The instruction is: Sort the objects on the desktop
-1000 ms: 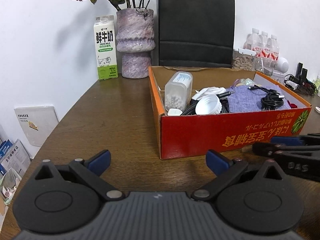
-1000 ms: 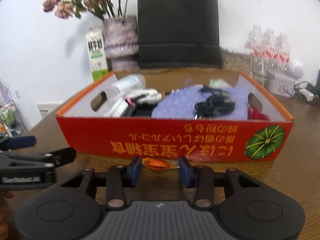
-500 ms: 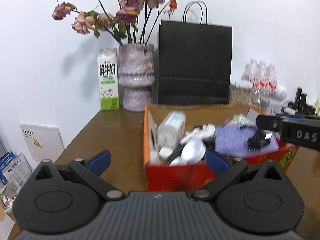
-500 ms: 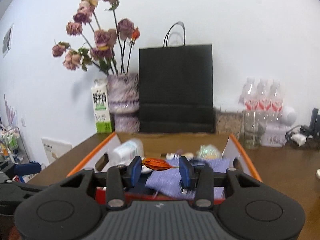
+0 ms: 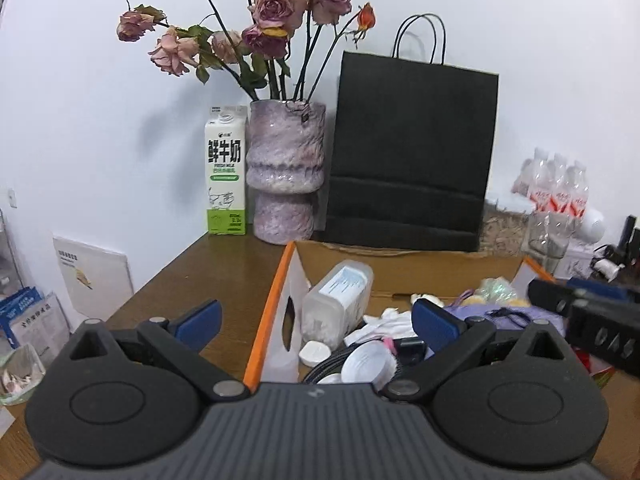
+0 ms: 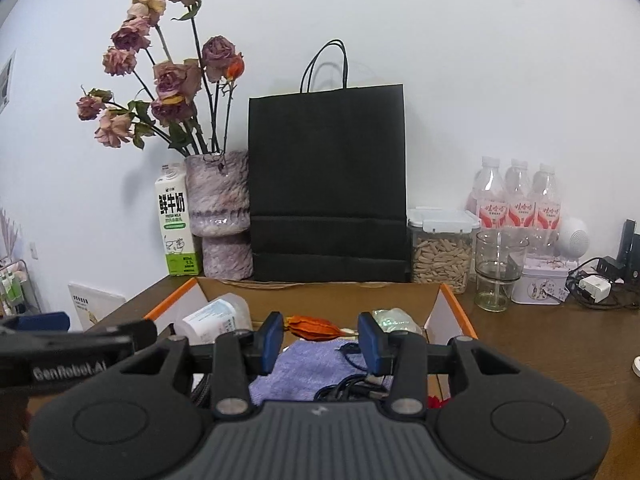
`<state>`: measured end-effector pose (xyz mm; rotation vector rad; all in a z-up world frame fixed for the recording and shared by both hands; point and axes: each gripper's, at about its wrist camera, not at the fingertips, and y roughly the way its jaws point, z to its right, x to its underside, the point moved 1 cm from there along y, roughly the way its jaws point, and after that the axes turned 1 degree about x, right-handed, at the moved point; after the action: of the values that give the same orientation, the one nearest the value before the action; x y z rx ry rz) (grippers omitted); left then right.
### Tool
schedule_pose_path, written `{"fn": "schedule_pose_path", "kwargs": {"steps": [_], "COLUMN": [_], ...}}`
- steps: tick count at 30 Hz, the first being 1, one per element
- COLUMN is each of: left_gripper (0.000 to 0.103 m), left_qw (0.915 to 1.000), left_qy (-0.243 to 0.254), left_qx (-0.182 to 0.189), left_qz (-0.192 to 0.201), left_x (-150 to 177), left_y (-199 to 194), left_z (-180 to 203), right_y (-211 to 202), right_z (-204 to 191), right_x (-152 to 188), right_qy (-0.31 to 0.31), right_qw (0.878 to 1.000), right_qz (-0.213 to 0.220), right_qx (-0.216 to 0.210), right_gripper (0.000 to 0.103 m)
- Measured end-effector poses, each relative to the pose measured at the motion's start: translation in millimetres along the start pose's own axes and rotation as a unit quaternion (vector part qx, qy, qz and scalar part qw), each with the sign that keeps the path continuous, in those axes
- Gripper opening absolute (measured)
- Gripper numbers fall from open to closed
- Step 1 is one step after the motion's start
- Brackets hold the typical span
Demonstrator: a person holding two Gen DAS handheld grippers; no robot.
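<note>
While my right claw (image 6: 320,340) stays clamped on the orange pod (image 6: 314,326) above the box (image 6: 450,304), my left claw (image 5: 316,320) hangs apart, empty; most items already lie inside, only the drop remains.

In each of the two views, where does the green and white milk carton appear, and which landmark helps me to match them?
Left wrist view: the milk carton stands left of centre, touching or almost touching the left side of the purple vase.
Right wrist view: the milk carton stands at mid-left, again beside the vase.
Shared landmark: the black paper bag against the wall.
</note>
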<state>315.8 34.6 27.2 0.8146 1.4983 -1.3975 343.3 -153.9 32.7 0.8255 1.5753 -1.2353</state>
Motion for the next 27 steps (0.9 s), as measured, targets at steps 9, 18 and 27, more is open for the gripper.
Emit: {"fn": "schedule_pose_path", "kwargs": {"steps": [9,18,27], "left_gripper": [0.103,0.103,0.103], "left_qw": [0.9997,0.9994,0.9986], "left_qy": [-0.003,0.000,0.020], "left_qx": [-0.003,0.006,0.037], "left_qz": [0.024,0.034,0.033], "left_x": [3,-1,7], "left_y": [-9,-27,-68], "left_z": [-5,-9,-4], "right_y": [1,-22,-67], "right_z": [3,1,0], "right_x": [5,0,7], "right_qy": [0.005,-0.013,-0.013], "right_qw": [1.000,1.000,1.000], "right_qz": [-0.002,0.011,-0.003], "right_qx": [0.003,0.006,-0.010], "right_gripper": [0.103,0.103,0.103]}}
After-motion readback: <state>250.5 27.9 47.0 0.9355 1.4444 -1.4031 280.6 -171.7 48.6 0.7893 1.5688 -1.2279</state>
